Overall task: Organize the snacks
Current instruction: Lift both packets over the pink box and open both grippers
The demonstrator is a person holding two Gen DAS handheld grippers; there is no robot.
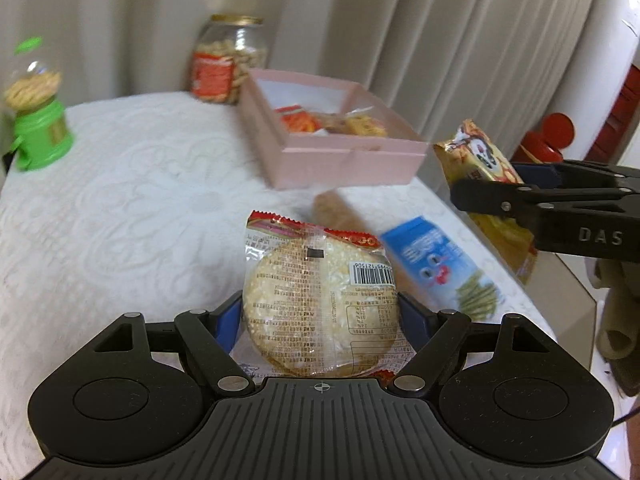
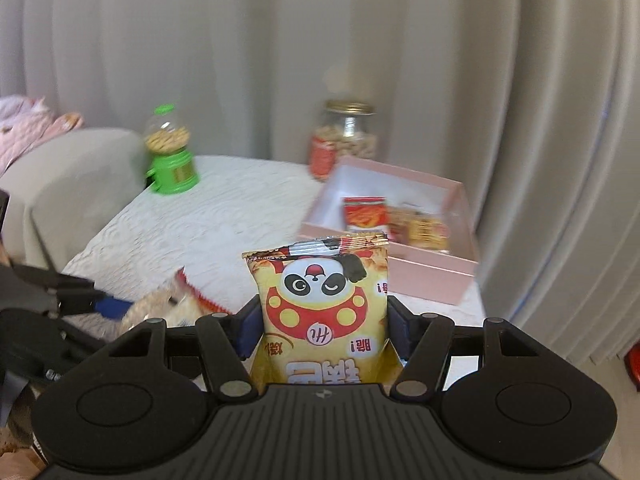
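Progress looks to me about half made. In the pink box (image 1: 352, 160), which stands at the far side of the white tablecloth (image 1: 120, 200), I already see some packets: a red-orange one and two or three yellowish ones, pushed toward one side. Their exact number I cannot tell, the picture is blurred there.

Both of my grippers carry something. The left gripper (image 1: 320, 316) is clamped on the rice cracker packet (image 1: 320, 304), its blue pads pressing the two sides. This is a round pale cracker in clear wrapping with a red serrated top edge, small printed text and a barcode. It is held above the cloth, in front of the box. The right gripper (image 2: 324, 328) is closed on the panda snack bag (image 2: 326, 308), a yellow bag with a winking panda face and red circles; the bag stands upright between the pads, lifted clear of the table, and the box lies just beyond it.

Still on the cloth I see a blue packet (image 1: 436, 264) with a picture of green sticks, and near it a brownish packet (image 1: 336, 210), too blurred to name. I judge these are left to do after the two held ones go into the box.

The peanut jar (image 1: 228, 60) and the green candy dispenser (image 1: 40, 128) stand at the back, apart from the box.
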